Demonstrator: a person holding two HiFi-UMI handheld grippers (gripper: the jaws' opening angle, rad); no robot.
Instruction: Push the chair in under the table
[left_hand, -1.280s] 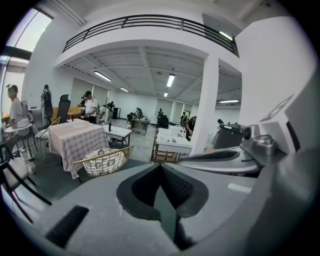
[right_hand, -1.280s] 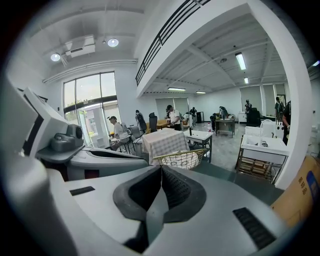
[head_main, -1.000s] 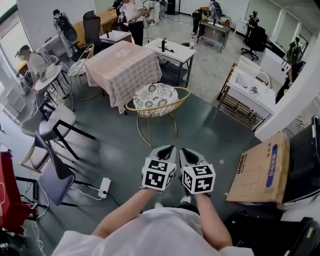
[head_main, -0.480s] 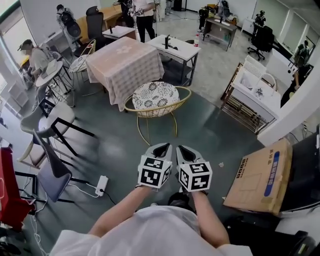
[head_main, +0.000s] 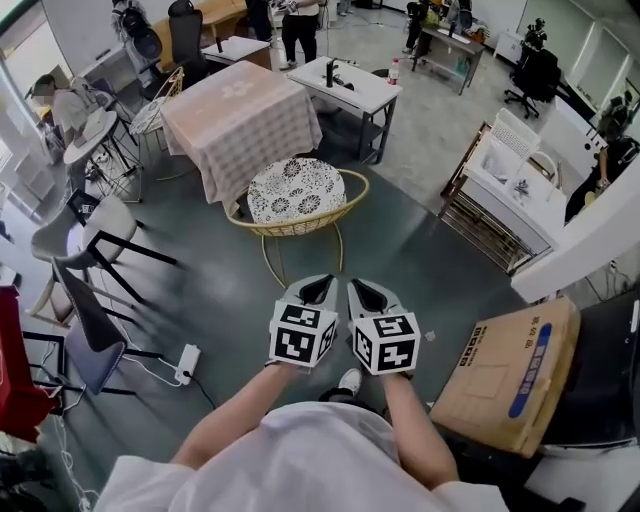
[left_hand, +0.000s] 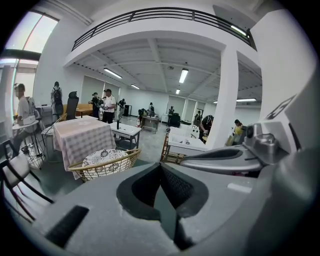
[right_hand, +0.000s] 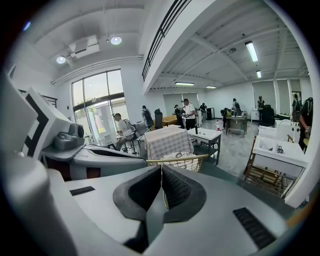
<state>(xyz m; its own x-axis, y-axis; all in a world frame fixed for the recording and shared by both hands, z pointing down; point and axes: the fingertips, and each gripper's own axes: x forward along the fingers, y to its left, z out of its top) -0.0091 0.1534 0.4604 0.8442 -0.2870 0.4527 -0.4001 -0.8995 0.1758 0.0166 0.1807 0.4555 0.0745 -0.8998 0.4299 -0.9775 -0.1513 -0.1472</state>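
Observation:
A gold wire chair (head_main: 296, 205) with a patterned round cushion stands on the dark floor, its seat facing a table (head_main: 238, 125) draped in a checked cloth. Both show in the left gripper view, the chair (left_hand: 105, 162) and the table (left_hand: 82, 140), and in the right gripper view, the chair (right_hand: 180, 161) and the table (right_hand: 167, 141). My left gripper (head_main: 317, 291) and right gripper (head_main: 366, 294) are side by side, a short way in front of the chair's near rim, apart from it. Both are shut with nothing between the jaws.
A white desk (head_main: 345, 90) stands right of the covered table. Dark chairs (head_main: 85, 300) and a power strip (head_main: 186, 362) lie at the left. A cardboard box (head_main: 505, 370) leans at the right, and a white rack (head_main: 505, 190) beyond it. Several people stand at the far end.
Both grippers have moved forward together toward the gold chair, which now sits closer and lower in the head view. The jaws stayed shut.

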